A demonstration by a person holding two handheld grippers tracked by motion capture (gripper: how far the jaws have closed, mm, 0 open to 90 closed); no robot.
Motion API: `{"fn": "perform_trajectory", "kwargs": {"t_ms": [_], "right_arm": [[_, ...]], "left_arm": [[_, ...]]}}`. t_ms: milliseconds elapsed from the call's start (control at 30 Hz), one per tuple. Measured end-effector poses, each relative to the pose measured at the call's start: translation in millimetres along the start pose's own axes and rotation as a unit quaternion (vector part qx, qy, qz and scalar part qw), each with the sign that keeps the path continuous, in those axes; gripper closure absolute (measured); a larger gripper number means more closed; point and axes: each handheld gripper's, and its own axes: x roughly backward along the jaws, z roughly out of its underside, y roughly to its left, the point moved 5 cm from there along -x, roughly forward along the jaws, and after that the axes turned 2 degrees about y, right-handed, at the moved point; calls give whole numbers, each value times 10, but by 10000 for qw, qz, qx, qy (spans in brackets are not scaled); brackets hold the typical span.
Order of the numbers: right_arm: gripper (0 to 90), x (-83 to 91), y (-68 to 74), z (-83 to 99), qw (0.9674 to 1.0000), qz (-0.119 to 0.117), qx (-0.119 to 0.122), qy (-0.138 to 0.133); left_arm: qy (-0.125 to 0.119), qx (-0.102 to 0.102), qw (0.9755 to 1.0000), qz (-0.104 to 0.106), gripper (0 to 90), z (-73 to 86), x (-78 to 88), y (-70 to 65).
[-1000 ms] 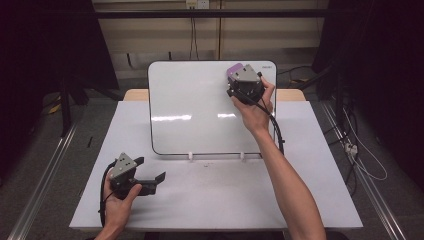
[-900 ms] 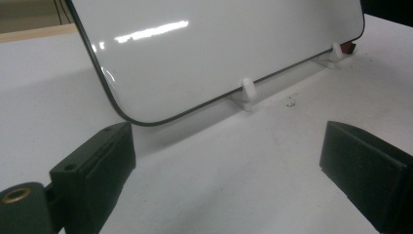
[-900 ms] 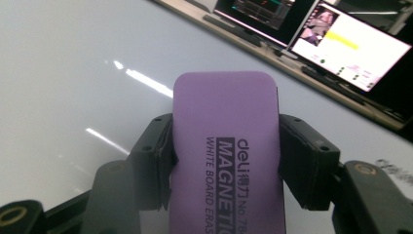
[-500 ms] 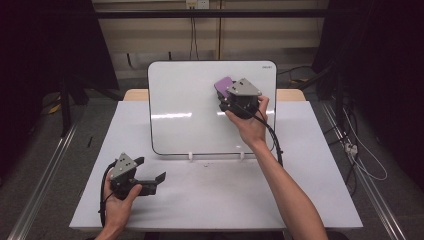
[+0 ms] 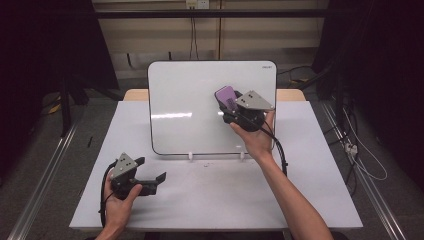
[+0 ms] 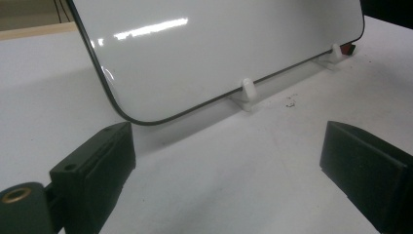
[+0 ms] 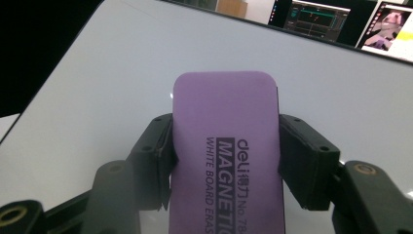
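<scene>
Purple magnetic whiteboard eraser (image 7: 228,156) is clamped by its long sides in the right claw (image 5: 231,103), both jaws pressing on it, and held against the right half of a clean whiteboard (image 5: 190,100), apparently pad-side down so it can wipe the surface. That board leans back on two small white clips (image 6: 247,90) at its lower edge, tilted toward the person. Near the front left corner of the white worktop (image 5: 220,195), the left claw (image 5: 150,176) rests idle, jaws wide apart and holding nothing.
</scene>
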Motion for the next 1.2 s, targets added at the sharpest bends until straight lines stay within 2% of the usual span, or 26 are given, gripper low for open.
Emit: {"fn": "perform_trajectory", "kwargs": {"t_ms": [267, 533, 800, 967, 1033, 1100, 1200], "right_arm": [[416, 63, 77, 121, 9993, -261, -227, -138], [416, 145, 187, 247, 9974, -485, -480, -229], [416, 220, 189, 309, 9949, -604, -740, -312], [416, 212, 289, 387, 9915, -824, -974, -272], [416, 211, 340, 398, 9893, -952, -1069, -276], [416, 219, 394, 400, 9885, -1036, -1071, -265], [416, 244, 451, 395, 9861, -1161, -1146, -311]], "left_arm": [[-49, 52, 10000, -16, 58, -13, 0, -2], [-26, -12, 10000, 19, 58, -28, -24, -40], [-36, -11, 10000, 11, 58, -30, -18, -47], [-57, 30, 10000, 1, 59, -41, -22, -58], [-37, -16, 10000, -24, 64, -43, -30, -70], [3, -57, 10000, -66, 64, -42, -44, -83], [55, -16, 10000, -56, 69, -33, -76, -100]]}}
